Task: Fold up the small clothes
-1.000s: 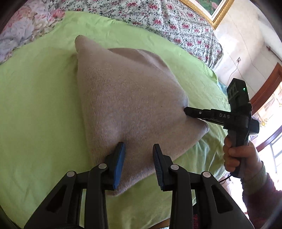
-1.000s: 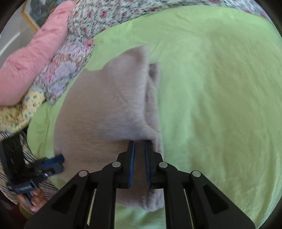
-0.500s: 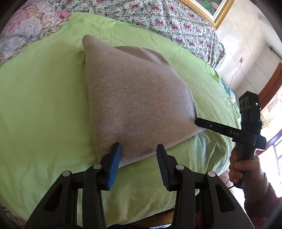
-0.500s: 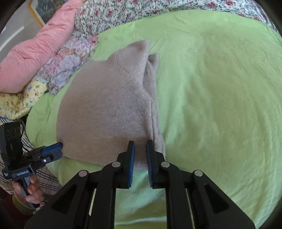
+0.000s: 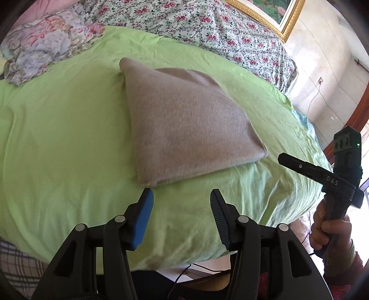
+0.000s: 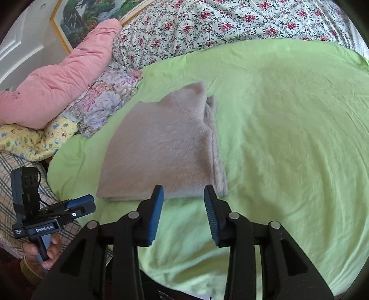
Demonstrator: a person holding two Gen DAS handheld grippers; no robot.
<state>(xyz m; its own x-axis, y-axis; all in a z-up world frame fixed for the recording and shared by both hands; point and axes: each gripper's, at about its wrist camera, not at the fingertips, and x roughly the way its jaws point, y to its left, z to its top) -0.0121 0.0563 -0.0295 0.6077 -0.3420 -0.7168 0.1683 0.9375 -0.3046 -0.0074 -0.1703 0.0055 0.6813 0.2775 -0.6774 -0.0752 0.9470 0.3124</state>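
A folded beige knit garment point(image 5: 184, 124) lies flat on the green bed sheet point(image 5: 57, 138); it also shows in the right wrist view point(image 6: 161, 150). My left gripper point(image 5: 181, 200) is open and empty, just short of the garment's near edge. My right gripper point(image 6: 183, 196) is open and empty, at the garment's near right corner without holding it. In the left wrist view the right gripper point(image 5: 282, 158) hovers off the garment's right corner. In the right wrist view the left gripper point(image 6: 90, 203) is beside the bed's left edge.
A floral quilt point(image 6: 230, 25) lies across the back of the bed. A pink duvet point(image 6: 60, 85) and flowered pillows point(image 6: 108, 97) are piled at the left. A framed picture point(image 5: 272, 16) hangs behind. The bed's near edge point(image 5: 184, 260) is just below my grippers.
Both grippers have pulled back from the garment toward the bed's near edge. The right gripper, nearly shut at the garment's edge before, has opened. The garment now lies flat and free.
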